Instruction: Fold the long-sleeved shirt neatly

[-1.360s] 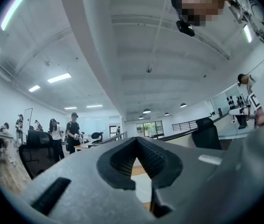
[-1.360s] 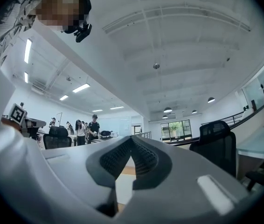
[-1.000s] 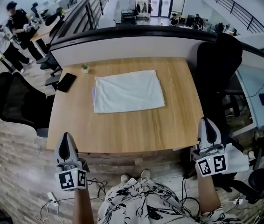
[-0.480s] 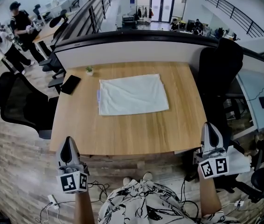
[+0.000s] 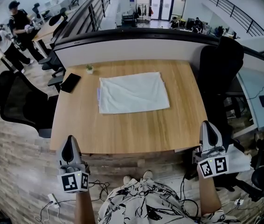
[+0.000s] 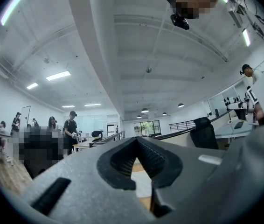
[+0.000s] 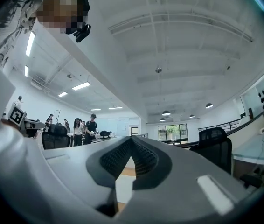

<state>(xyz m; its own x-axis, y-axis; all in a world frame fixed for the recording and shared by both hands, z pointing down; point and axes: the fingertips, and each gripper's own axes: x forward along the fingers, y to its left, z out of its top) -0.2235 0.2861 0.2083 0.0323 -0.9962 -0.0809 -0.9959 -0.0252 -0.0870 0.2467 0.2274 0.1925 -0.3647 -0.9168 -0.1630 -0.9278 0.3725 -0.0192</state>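
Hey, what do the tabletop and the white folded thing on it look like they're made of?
Tabletop: looks like wood or wood-look laminate, matte light brown, with long grain streaks. White folded shirt: soft cloth, matte, judging by its gentle wrinkles and limp layered edges; the exact fibre can't be told.

Shirt (image 5: 133, 92): white, folded into one flat rectangle, wider than deep, no sleeves or collar showing. Light creases on top; at the left side a thin strip of a lower layer sticks out. Lies on the far half of the table (image 5: 132, 129), roughly centred between the left and right edges, long sides near-parallel to the far edge, slightly skewed.
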